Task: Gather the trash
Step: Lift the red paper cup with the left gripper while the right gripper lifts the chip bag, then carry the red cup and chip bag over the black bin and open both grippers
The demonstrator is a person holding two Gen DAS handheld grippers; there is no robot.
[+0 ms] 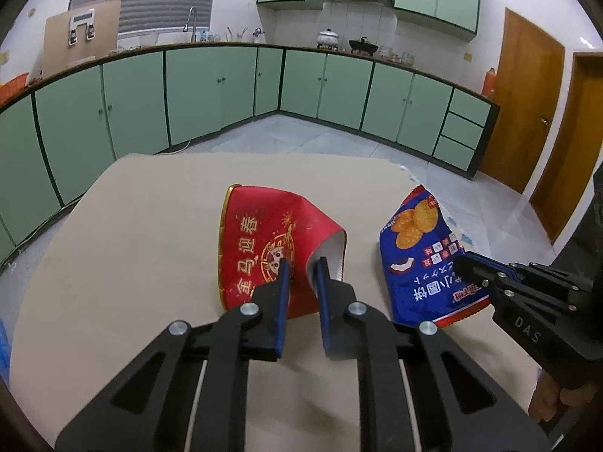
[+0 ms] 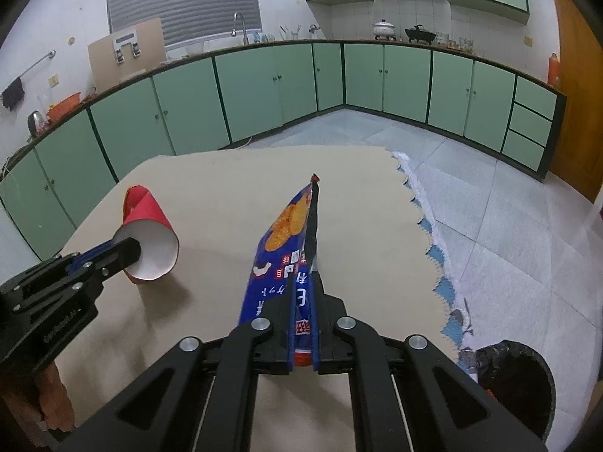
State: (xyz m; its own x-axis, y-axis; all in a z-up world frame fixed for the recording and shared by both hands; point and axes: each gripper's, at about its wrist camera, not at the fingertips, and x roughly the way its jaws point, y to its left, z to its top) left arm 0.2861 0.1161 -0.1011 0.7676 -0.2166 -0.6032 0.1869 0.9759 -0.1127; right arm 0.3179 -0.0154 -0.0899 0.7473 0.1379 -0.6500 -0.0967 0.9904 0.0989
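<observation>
A: What are the left jaws doing?

B: The left gripper (image 1: 301,269) is clamping the wall of the red paper cup (image 1: 271,241) at its open rim; one finger is sitting inside the mouth, the other is pressing on the printed outside; the cup is tilting away from the jaws, its crushed end pointing forward.

A: And the right?

B: The right gripper (image 2: 303,301) is pinching the blue snack bag (image 2: 286,233) near its lower sealed edge; the bag is standing up edge-on between the fingers and reaching forward beyond their tips.

A: What is lying around them?

B: Both are hovering over a beige mat (image 2: 226,196) spread below the jaws; the cup is sitting well left of the right jaws; a black-lined trash bin (image 2: 516,380) is standing to their lower right, just beside the mat's jagged edge; green cabinets (image 2: 264,90) are curving around far ahead.
</observation>
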